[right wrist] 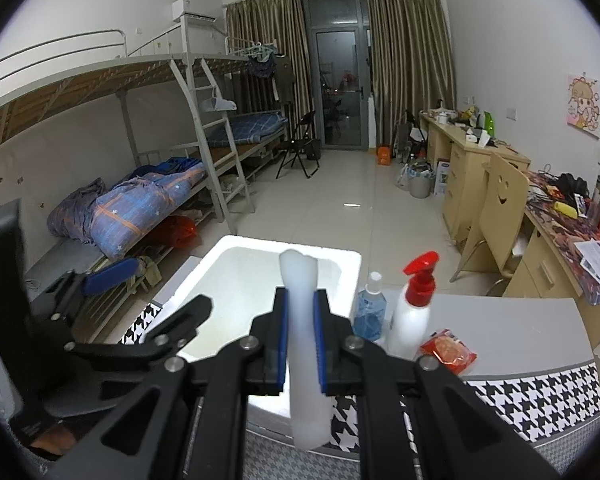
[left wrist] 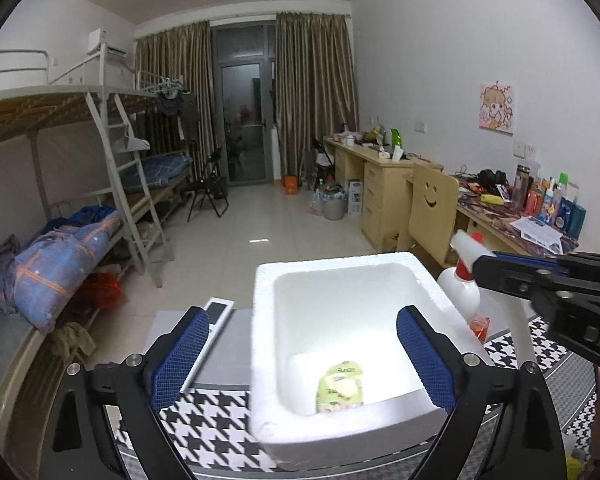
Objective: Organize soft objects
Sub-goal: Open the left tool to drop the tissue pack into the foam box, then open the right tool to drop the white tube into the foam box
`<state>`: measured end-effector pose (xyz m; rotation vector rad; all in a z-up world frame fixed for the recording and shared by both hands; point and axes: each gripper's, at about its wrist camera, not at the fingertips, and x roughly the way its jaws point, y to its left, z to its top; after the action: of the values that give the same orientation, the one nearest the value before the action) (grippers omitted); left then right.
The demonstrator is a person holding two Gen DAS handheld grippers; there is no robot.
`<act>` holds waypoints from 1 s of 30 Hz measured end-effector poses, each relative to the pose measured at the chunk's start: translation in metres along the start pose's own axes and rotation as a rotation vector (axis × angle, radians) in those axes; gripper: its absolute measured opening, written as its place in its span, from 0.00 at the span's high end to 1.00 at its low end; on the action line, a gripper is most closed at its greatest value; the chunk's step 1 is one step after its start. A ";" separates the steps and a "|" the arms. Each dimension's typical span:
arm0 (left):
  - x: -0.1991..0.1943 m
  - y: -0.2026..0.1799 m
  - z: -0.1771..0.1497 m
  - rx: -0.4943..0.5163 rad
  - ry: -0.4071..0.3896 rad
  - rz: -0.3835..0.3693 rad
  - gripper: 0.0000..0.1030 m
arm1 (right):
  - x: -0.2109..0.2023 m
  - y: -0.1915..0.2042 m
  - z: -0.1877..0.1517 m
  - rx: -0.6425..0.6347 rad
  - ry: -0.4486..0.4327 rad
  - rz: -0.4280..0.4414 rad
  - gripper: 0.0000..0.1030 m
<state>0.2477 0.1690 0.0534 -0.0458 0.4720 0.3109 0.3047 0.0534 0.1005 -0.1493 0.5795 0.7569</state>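
Soft items: green-and-yellow packet [left wrist: 340, 388] already lies on the floor of the white foam box [left wrist: 260, 320]; white squashy strip [right wrist: 302, 320] is in the right gripper [right wrist: 301, 320].
Left gripper [left wrist: 300, 356]: jaws spread wide over the box mouth, nothing between the pads; packet sits below them, apart.
Right gripper: clenched on the strip, pads pressing both its sides; strip sticks out past the fingertips toward the box and hangs down behind them.
Step (my read): carry the strip over the box and drop it in.
How: get the strip's far end past the near rim before letting go, release low; strip is long, so lay it along the box.
Edges: near wall of the box lies just ahead of the fingertips.
Room: left gripper crowds the box mouth; pull it off first.
Right side: blue bottle [right wrist: 370, 312] and red-topped spray bottle [right wrist: 414, 312] stand just beside the box wall, red packet [right wrist: 448, 352] near them; keep the swing left of those.
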 end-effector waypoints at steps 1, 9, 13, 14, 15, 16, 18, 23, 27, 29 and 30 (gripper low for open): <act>-0.002 0.002 -0.001 -0.002 -0.005 0.004 0.04 | 0.002 0.002 0.000 -0.004 0.003 0.001 0.86; -0.014 0.020 -0.004 -0.026 -0.030 0.035 0.01 | 0.013 0.017 0.004 -0.026 0.018 0.019 0.86; -0.017 0.025 -0.009 -0.034 -0.027 0.041 0.01 | 0.019 0.022 0.007 -0.035 0.026 0.023 0.86; -0.017 0.027 -0.009 -0.037 -0.025 0.045 0.01 | 0.021 0.024 0.008 -0.037 0.029 0.024 0.86; -0.018 0.029 -0.010 -0.040 -0.026 0.047 0.01 | 0.023 0.026 0.008 -0.044 0.030 0.022 0.86; -0.019 0.031 -0.011 -0.047 -0.029 0.050 0.01 | 0.025 0.027 0.008 -0.049 0.031 0.018 0.86; -0.021 0.035 -0.012 -0.053 -0.030 0.057 0.01 | 0.030 0.026 0.008 -0.054 0.036 0.013 0.86; -0.022 0.041 -0.017 -0.057 -0.030 0.073 0.01 | 0.044 0.025 0.008 -0.053 0.056 0.012 0.86; -0.023 0.042 -0.020 -0.061 -0.032 0.078 0.01 | 0.056 0.030 0.005 -0.083 0.086 0.014 0.74; -0.023 0.043 -0.021 -0.060 -0.029 0.078 0.01 | 0.058 0.032 0.004 -0.090 0.088 0.004 0.59; -0.023 0.044 -0.022 -0.060 -0.027 0.079 0.01 | 0.059 0.031 0.003 -0.085 0.090 -0.009 0.42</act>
<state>0.2050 0.2023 0.0456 -0.0813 0.4385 0.4026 0.3188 0.1126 0.0730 -0.2651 0.6317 0.7691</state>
